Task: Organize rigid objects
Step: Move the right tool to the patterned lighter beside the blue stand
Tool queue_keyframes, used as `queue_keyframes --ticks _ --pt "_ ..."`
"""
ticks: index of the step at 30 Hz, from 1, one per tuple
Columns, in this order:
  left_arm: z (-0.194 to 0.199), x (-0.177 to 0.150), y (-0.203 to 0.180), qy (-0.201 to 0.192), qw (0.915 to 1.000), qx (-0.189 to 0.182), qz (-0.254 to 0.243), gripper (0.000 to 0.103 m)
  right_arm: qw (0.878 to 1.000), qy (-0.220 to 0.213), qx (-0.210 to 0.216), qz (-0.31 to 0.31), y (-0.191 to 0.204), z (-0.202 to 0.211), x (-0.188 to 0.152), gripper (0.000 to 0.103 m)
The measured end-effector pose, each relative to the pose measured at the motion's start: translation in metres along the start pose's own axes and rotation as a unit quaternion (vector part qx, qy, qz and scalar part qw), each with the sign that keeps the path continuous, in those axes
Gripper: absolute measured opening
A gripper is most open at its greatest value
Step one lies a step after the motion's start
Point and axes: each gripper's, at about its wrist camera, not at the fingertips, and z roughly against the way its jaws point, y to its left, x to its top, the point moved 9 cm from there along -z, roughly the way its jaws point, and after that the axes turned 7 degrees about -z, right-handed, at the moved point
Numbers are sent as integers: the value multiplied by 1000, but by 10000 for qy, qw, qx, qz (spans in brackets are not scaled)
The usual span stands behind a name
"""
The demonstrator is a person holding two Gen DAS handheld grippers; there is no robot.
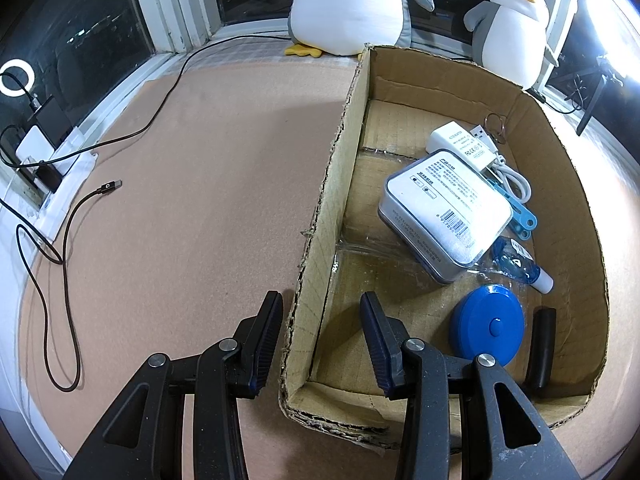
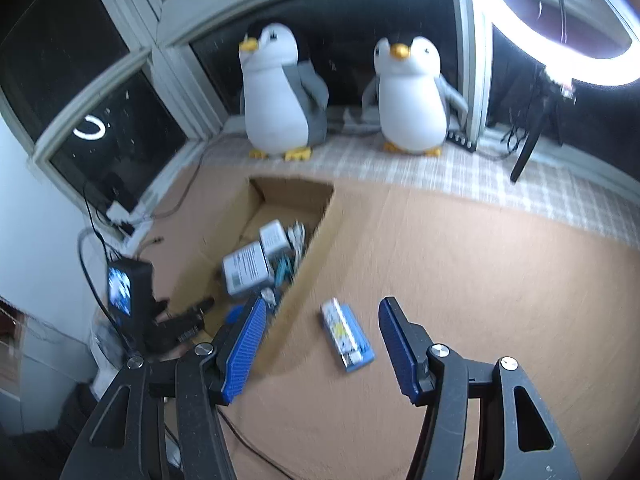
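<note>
On the brown mat (image 2: 440,280) below two plush penguins (image 2: 280,92), your cardboard box (image 1: 340,168) holds the sorted items. Your left gripper (image 1: 320,340) straddles its wall, jaws apart; your right gripper (image 2: 322,344) hangs open and empty above a blue packet (image 2: 346,334).

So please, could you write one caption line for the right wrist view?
Open right tongs above a blue-edged packet on the brown table, beside the cardboard box.
</note>
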Motion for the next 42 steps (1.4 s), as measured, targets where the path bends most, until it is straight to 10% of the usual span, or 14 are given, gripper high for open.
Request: queue_keyframes --ticks 19,42 --pt "0 -1 1 15 10000 47 -17 44 9893 1065 -633 765 -32 -138 -51 55" --pt "0 -1 1 15 10000 46 -19 44 9879 1131 -843 640 -70 -143 -37 37"
